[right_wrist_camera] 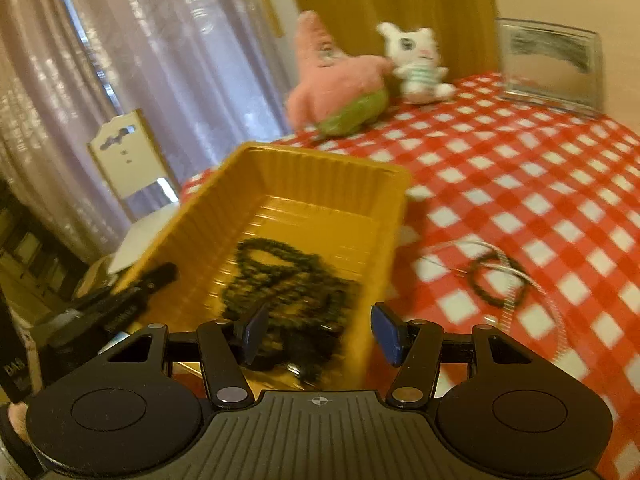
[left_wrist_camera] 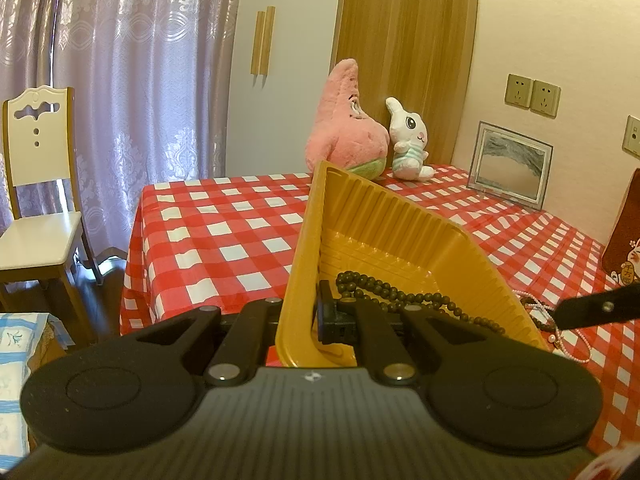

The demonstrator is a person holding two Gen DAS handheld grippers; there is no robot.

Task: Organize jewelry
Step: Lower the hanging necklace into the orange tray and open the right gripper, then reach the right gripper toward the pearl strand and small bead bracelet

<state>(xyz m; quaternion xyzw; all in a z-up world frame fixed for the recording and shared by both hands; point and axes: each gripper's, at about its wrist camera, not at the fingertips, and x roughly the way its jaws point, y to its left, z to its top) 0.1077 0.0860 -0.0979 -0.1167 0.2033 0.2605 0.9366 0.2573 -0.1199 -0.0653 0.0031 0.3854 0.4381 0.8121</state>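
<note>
A yellow ribbed plastic tray (left_wrist_camera: 384,216) is tipped up on one side, and my left gripper (left_wrist_camera: 316,312) is shut on its near wall. A long string of dark wooden beads (left_wrist_camera: 400,298) lies heaped in the tray's low end. In the right wrist view my right gripper (right_wrist_camera: 320,330) stands open just above those beads (right_wrist_camera: 288,280), inside the near end of the tray (right_wrist_camera: 320,168), with nothing pressed between its pads. My left gripper (right_wrist_camera: 158,276) shows at the tray's left wall. On the checked cloth to the right lie a dark bead bracelet (right_wrist_camera: 496,280) and a pale bead strand (left_wrist_camera: 576,340).
A pink star plush (left_wrist_camera: 348,128) and a white rabbit plush (left_wrist_camera: 408,140) sit at the table's far edge, with a framed picture (left_wrist_camera: 510,164) against the wall. A red bag (left_wrist_camera: 626,232) stands at the right. A cream chair (left_wrist_camera: 40,200) is off the table's left edge.
</note>
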